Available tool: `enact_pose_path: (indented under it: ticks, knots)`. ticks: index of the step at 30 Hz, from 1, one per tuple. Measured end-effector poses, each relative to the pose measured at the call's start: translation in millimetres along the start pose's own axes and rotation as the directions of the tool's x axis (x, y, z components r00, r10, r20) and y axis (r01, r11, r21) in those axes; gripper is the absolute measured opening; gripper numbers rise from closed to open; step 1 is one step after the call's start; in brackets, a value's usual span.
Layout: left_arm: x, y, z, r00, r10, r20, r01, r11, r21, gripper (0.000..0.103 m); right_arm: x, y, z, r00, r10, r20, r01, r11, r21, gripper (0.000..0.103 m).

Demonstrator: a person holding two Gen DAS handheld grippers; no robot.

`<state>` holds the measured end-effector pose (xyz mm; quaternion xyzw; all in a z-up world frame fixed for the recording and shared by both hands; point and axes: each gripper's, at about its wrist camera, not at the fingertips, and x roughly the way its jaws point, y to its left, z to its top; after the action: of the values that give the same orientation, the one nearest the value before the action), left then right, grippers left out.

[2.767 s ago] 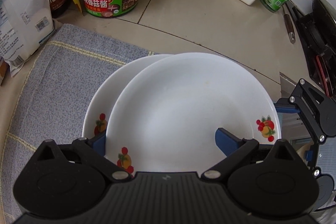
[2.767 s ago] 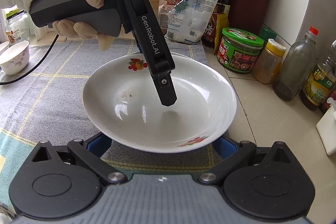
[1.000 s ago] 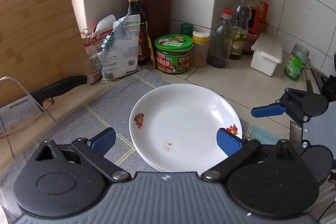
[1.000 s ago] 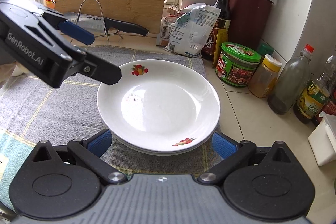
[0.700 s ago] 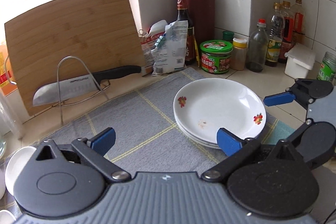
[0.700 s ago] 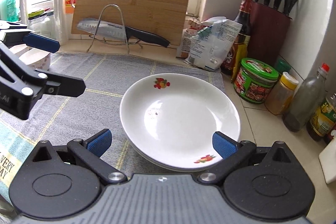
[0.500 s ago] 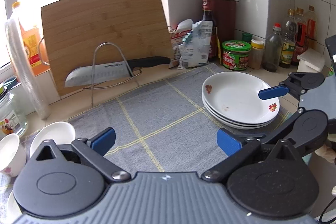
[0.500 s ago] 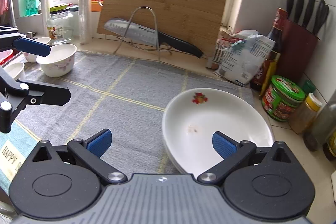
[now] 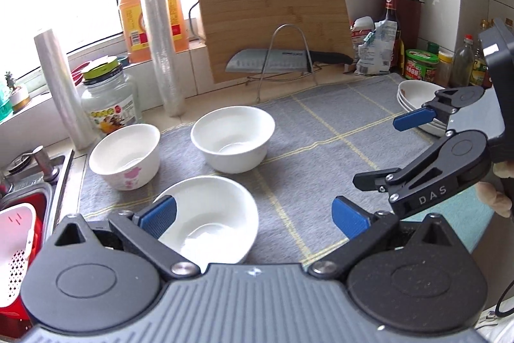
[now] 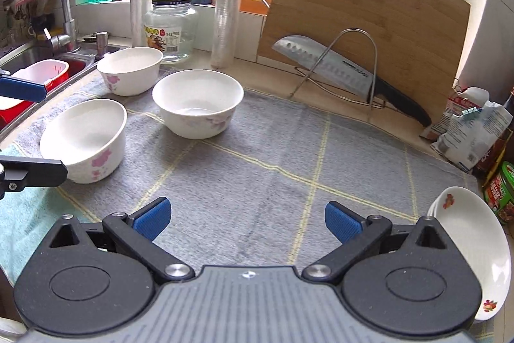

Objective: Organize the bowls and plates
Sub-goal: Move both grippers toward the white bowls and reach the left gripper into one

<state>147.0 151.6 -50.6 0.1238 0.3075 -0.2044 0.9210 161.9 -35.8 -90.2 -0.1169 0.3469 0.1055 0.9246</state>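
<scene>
The stack of plates [image 10: 475, 243] is at the lower right of the right wrist view, partly cut off by the right gripper [image 10: 245, 219]; how many plates are in it is hard to tell. Three bowls [image 10: 197, 102] stand apart on the grey mat [image 10: 273, 169] at the left. Behind are a cutting board [image 10: 363, 12] and a knife [image 10: 337, 69] in a wire rack. The left gripper [image 9: 253, 212] has its jaws wide open and empty, with the left one over the nearest bowl [image 9: 212, 221]. The right jaws are also wide open, holding nothing.

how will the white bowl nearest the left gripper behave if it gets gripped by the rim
The glossy white ceramic bowl nearest the open left gripper looks rigid and probably slippery. Its tall wall could tip it if lifted from one side. It is likely breakable, though the grey cloth mat cushions it.
</scene>
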Motion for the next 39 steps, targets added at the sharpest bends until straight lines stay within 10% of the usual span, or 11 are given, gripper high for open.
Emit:
enact_pose_path:
  ticks: [23, 39]
  knots:
    - [51, 55, -55, 0.995, -0.079, -0.064, 0.081, 0.996, 0.025, 0.102, 43, 98, 63, 0.986, 0.145, -0.083, -0.155, 0.98, -0.125, 0.102]
    - [55, 55, -54, 0.993, -0.117, -0.033, 0.119, 0.991, 0.058, 0.093, 76, 113, 78, 0.958, 0.244, -0.151, -0.259, 0.962, -0.086, 0.07]
